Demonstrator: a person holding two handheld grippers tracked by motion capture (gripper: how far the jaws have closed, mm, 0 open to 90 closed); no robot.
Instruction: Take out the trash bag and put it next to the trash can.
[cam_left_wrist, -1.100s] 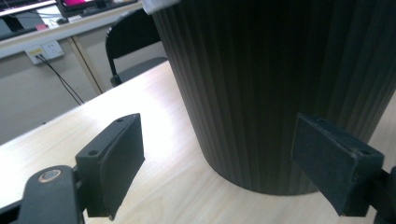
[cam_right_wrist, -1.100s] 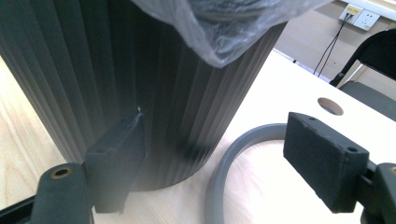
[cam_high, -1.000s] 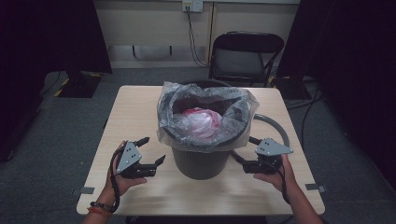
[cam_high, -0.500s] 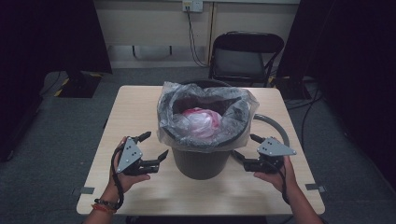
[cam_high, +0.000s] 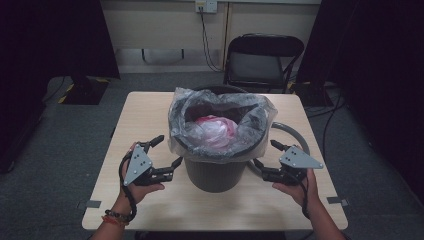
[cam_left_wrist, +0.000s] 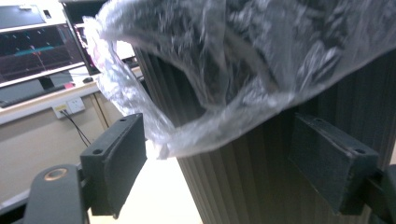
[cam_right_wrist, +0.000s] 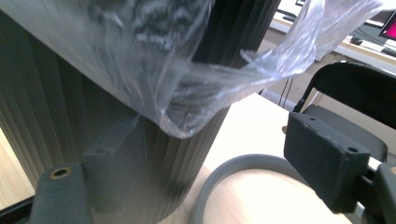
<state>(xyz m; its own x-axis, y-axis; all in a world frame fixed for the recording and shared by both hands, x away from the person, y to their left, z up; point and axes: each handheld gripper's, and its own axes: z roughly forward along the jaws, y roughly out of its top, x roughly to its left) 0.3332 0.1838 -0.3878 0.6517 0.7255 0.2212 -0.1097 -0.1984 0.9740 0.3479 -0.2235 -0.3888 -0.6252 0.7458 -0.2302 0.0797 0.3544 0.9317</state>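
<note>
Both hand-held grippers stand with jaws wide apart and hold nothing: the left hand-held gripper (cam_high: 167, 152) just left of the dark ribbed bin (cam_high: 215, 172), the right hand-held gripper (cam_high: 265, 156) just right of it. Bare surface (cam_high: 145, 115) lies open beside each. The bin stands at the middle, its clear liner bag (cam_high: 181, 120) folded over the rim, loose edges hanging between the jaws. A grey ring (cam_high: 292, 132) is partly hidden behind the bin. Pink-white contents (cam_high: 215, 131) are hard to identify. A folding chair (cam_high: 262, 55) stands beyond.

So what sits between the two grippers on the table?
The dark bin with its clear plastic liner, seen in the high view between the left gripper and right gripper.
</note>
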